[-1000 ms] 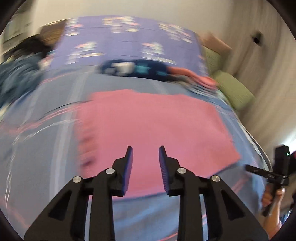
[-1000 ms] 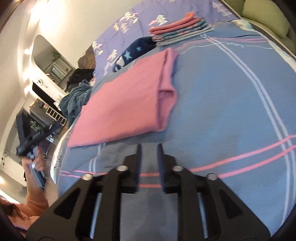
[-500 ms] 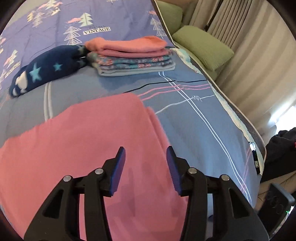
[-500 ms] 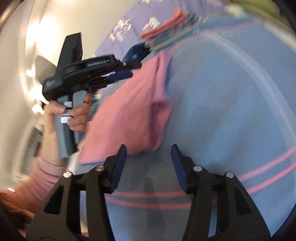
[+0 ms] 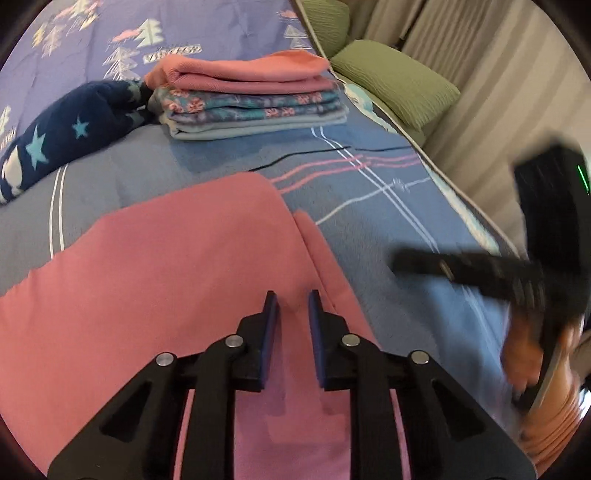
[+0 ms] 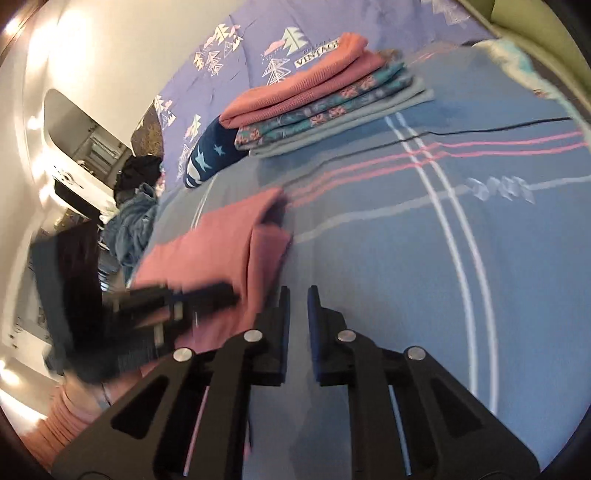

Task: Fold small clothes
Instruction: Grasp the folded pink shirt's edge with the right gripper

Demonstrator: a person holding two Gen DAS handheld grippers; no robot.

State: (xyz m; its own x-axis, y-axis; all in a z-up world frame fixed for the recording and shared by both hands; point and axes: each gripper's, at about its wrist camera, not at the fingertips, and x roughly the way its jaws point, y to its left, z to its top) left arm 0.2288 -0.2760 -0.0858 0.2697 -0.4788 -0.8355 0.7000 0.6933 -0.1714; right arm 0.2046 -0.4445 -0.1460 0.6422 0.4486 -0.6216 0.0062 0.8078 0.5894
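Observation:
A pink garment lies partly folded on the blue striped bed cover; it also shows in the right wrist view. My left gripper hovers low over its right edge, jaws slightly apart, holding nothing. My right gripper is over the bed cover just right of the garment's edge, jaws narrowly apart and empty. It appears blurred in the left wrist view. A stack of folded clothes sits further up the bed and shows in the right wrist view too.
A navy star-print item lies left of the stack. Green cushions and curtains line the bed's right side. A heap of bluish clothes sits at the bed's far left edge. The purple patterned sheet covers the bed's head.
Both grippers' jaws have narrowed. The left gripper has moved toward the garment's right edge. The right gripper has swung in beside the garment, and the left gripper now shows lower in its view.

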